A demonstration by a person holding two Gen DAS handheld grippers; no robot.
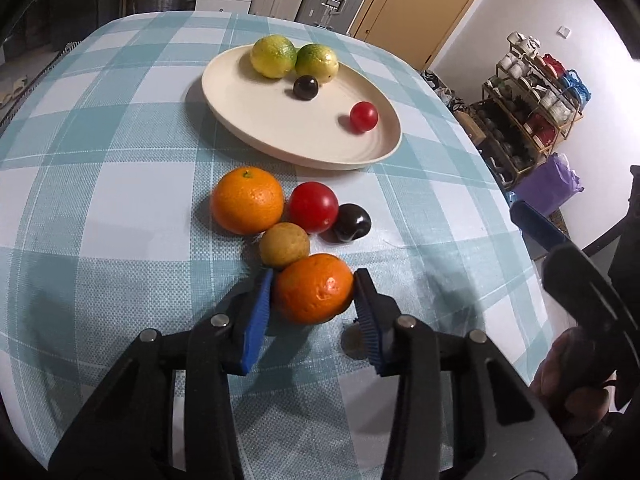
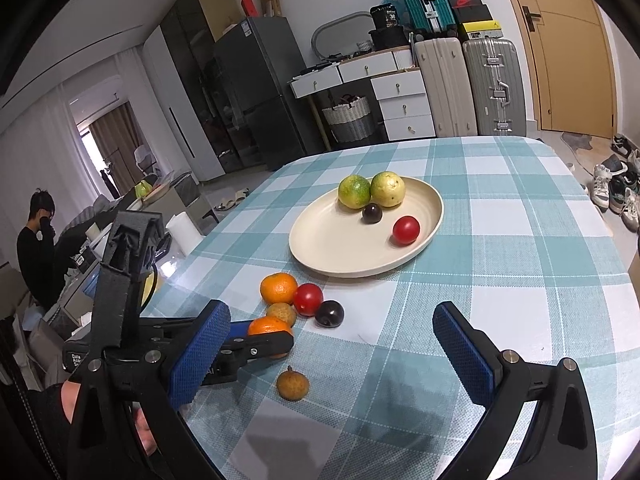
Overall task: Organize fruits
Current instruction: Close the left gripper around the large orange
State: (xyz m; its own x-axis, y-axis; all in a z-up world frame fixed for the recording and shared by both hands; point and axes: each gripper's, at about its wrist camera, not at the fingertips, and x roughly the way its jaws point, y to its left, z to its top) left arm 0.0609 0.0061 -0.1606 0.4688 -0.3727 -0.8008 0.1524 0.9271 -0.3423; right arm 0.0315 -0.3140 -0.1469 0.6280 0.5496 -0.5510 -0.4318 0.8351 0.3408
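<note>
My left gripper [image 1: 315, 276] is shut on an orange [image 1: 314, 296] that rests on the checked tablecloth, one blue pad pressing each side. Just beyond it lie a small yellow-brown fruit [image 1: 284, 249], a second orange [image 1: 247, 200], a red tomato [image 1: 313, 207] and a dark plum [image 1: 353, 222]. The cream plate [image 1: 248, 120] farther back holds two green-yellow citrus fruits [image 1: 274, 56], a dark plum [image 1: 306, 87] and a small red tomato [image 1: 363, 117]. My right gripper [image 2: 331, 322] stands open over the near table, holding nothing. A small brown fruit [image 2: 293, 385] lies between its fingers' line and the left gripper [image 2: 264, 340].
The table's right edge [image 1: 520, 240] drops off beside a shoe rack [image 1: 532, 112] and a purple bag [image 1: 548, 184]. Suitcases [image 2: 492, 84], drawers [image 2: 404, 100] and a basket [image 2: 350, 118] stand beyond the far edge. A person [image 2: 38, 248] sits at far left.
</note>
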